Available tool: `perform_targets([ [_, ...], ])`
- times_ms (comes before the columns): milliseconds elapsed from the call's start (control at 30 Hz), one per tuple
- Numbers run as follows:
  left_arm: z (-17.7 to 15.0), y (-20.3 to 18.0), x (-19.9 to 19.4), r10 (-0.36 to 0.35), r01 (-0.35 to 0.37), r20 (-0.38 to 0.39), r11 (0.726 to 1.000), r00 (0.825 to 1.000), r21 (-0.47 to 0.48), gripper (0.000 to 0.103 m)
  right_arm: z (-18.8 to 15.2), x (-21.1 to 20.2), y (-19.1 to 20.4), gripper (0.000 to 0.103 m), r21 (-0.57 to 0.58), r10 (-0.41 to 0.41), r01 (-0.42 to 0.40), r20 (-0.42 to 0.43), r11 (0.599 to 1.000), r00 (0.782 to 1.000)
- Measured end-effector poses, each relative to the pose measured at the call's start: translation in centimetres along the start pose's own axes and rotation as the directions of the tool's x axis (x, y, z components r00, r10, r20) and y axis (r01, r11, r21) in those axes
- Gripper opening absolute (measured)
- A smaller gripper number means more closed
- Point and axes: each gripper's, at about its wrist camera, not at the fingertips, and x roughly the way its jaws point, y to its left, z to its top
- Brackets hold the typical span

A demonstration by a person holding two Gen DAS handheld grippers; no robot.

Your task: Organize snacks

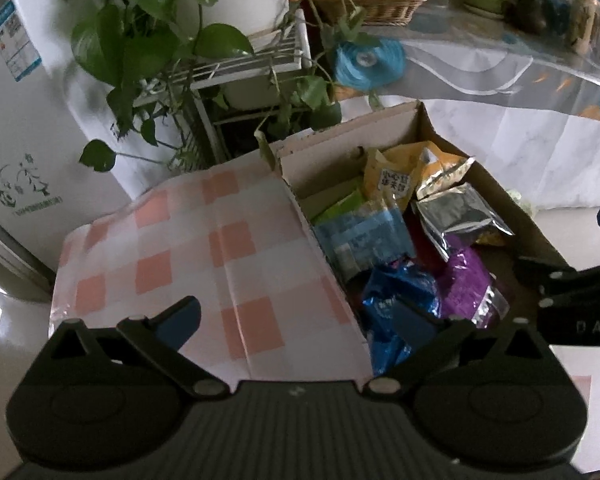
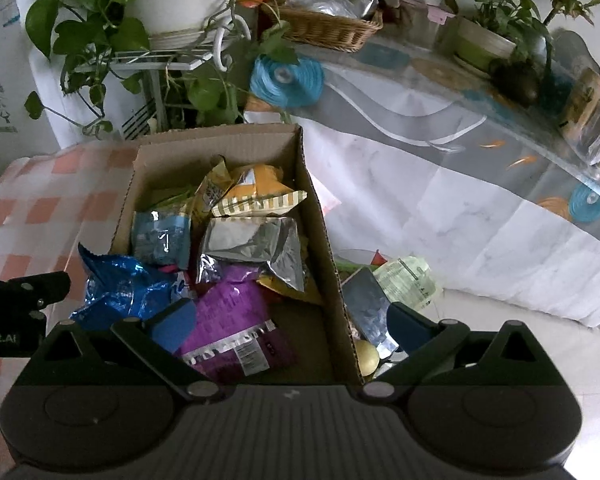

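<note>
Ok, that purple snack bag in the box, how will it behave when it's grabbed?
The purple bag looks like thin crinkled foil, so it will probably flop and crumple. Its glossy surface may slip between pads. It seems puffy, so likely light for its size.

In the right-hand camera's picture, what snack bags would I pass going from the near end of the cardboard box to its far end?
Near to far: purple bag → silver foil bag → striped cream bag → orange bag, close to the cardboard box's far wall.
</note>
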Motion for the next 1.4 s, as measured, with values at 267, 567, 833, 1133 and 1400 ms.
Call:
perform_targets([
  [267, 0.6, -1.0, 0.7, 0.04, -0.04, 0.007, 0.998, 0.999, 0.054, 0.102, 0.3, 0.5, 0.2, 0.103, 0.013, 0.011, -0.011, -0.012, 1.0, 1.0],
  [567, 0.8, -1.4, 1.2, 0.047, -0.047, 0.001, 0.995, 0.999, 0.089, 0.102, 0.5, 1.0, -0.1, 0.103, 0.033, 0.025, -0.024, -0.017, 0.999, 1.0],
  [833, 0.7, -1.3, 1.3, 0.041, -0.041, 0.003, 0.996, 0.999, 0.074, 0.102, 0.6, 1.1, -0.2, 0.103, 0.049, 0.034, -0.033, -0.013, 0.998, 0.999],
  [1133, 0.9, -1.0, 1.4, 0.025, -0.025, -0.008, 0.999, 1.0, 0.022, 0.102, 0.8, 1.4, -0.7, 0.103, 0.086, 0.037, -0.036, -0.012, 0.996, 0.999],
  [1400, 0.8, -0.8, 1.5, 0.019, -0.019, -0.011, 1.0, 1.0, 0.007, 0.102, 0.8, 1.5, -0.7, 0.103, 0.088, 0.033, -0.032, -0.01, 0.996, 0.999],
])
